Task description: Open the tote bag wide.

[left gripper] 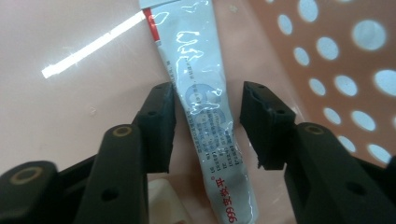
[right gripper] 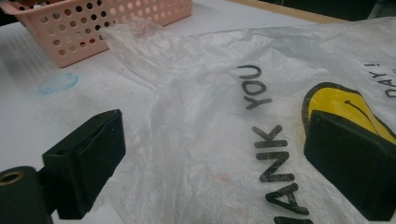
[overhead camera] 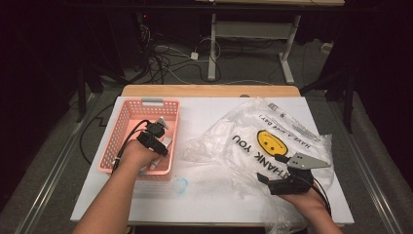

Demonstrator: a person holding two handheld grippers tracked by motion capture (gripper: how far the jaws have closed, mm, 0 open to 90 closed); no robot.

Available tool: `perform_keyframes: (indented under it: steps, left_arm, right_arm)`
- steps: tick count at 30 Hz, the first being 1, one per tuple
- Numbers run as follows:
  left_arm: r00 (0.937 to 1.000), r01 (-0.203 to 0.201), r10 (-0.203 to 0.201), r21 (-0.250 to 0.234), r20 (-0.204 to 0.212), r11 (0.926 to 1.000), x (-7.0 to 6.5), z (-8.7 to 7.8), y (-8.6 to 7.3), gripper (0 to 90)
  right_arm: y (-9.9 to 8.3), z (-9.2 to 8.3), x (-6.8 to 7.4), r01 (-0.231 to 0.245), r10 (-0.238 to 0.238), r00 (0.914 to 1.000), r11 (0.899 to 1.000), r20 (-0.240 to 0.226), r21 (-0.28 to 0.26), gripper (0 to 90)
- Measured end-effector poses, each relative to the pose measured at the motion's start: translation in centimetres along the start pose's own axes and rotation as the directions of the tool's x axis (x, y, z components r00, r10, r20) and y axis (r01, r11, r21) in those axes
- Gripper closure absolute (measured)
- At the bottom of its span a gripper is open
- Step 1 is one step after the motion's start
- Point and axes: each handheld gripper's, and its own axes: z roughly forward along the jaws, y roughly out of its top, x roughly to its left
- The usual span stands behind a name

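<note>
A white tube [left gripper: 196, 56] with blue print and a red stripe lies on the floor of the pink basket [overhead camera: 122, 122]. My left gripper [overhead camera: 158, 146] reaches down into that basket. In the left gripper view its jaws straddle the tube [left gripper: 208, 100]: the left pad sits at the tube's edge, and a gap shows at the right pad. A clear plastic bag [overhead camera: 272, 126] printed with a yellow smiley and THANK YOU lies crumpled on the right. My right gripper [overhead camera: 271, 168] rests over its near edge, jaws wide open [right gripper: 212, 135] above the bag [right gripper: 210, 79], with nothing gripped.
The white tabletop [overhead camera: 209, 112] has a wooden strip along its far edge. A small blue ring [overhead camera: 181, 185] lies on it just in front of the basket. The basket's perforated wall [left gripper: 327, 70] rises close beside my left gripper. Cables and desk legs stand on the floor beyond.
</note>
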Motion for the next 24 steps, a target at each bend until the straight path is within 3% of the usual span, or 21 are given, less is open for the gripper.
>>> perform_keyframes:
  steps: [9,16,19,24]
  left_arm:
    - [1.0000,0.004,-0.004,-0.007,0.004,1.0000,0.0,0.0,0.0,64.4]
    - [1.0000,0.006,-0.006,-0.008,0.003,0.9999,0.0,0.0,-0.1,65.2]
    - [1.0000,0.008,-0.008,-0.011,0.002,0.9999,0.0,0.0,-0.1,65.3]
    - [1.0000,0.009,-0.009,-0.019,0.003,0.9998,0.0,0.0,-0.2,65.2]
  right_arm:
    - [1.3,0.9,0.9,0.027,-0.027,0.9988,1.000,-0.041,-0.009,17.0]
    - [3.4,3.1,0.5,0.075,-0.073,0.9963,0.997,-0.045,0.034,30.3]
    - [2.8,3.7,0.2,0.060,-0.058,0.9970,0.997,-0.052,0.039,36.8]
    - [1.0,4.0,0.3,0.066,-0.055,0.9944,0.990,-0.090,0.126,41.8]
